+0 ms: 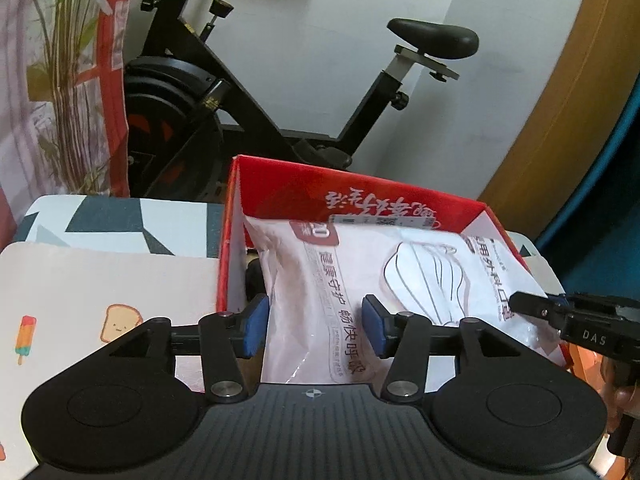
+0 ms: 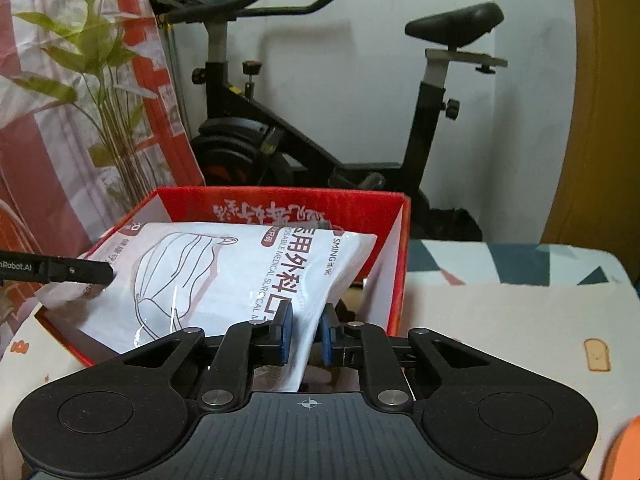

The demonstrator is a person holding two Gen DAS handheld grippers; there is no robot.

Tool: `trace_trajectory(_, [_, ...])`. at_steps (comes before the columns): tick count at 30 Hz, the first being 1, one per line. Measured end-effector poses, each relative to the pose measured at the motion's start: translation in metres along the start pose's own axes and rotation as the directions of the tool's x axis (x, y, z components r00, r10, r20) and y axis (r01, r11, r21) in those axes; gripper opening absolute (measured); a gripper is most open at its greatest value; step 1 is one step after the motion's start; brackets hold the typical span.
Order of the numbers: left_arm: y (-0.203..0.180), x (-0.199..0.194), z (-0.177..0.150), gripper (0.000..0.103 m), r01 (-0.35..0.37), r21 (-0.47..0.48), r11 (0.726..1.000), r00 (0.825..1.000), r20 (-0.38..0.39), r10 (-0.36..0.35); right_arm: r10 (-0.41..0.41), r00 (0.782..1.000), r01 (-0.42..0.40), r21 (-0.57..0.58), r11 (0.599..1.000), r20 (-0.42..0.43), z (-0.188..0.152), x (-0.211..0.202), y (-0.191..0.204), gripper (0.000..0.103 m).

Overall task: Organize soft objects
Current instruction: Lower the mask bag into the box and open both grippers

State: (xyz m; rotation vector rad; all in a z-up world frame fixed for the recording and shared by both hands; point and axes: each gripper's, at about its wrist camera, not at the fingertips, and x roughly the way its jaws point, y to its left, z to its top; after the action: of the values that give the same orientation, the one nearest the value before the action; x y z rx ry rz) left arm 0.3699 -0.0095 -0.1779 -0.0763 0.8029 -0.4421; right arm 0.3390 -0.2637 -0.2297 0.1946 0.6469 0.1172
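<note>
Left wrist view: the left gripper (image 1: pixel 316 326) stands unclenched, its blue pads (image 1: pixel 256 326) clear of the white plastic pack of surgical masks (image 1: pixel 360 276) lying tilted across the open red cardboard box (image 1: pixel 230 240) on the patterned table (image 1: pixel 100 280). Further right, the right gripper (image 2: pixel 306 334) pinches the pack's edge.

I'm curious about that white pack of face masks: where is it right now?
In both views the mask pack lies half inside the red box on the table, its near end pinched by the right gripper.
</note>
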Motion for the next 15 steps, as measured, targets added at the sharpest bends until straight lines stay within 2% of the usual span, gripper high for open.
trace_trajectory(10, [-0.018,-0.006,-0.002,0.055,0.029,0.07,0.997,0.998,0.049,-0.032,-0.017,0.997,0.01,-0.096,0.995,-0.069,-0.002,0.008,0.013,0.012])
trace_trajectory(15, [-0.018,0.001,-0.005,0.054,0.031,0.041,0.999,0.998,0.049,-0.033,-0.004,0.996,-0.007,-0.123,0.992,-0.088,0.001,0.012,0.028,0.01])
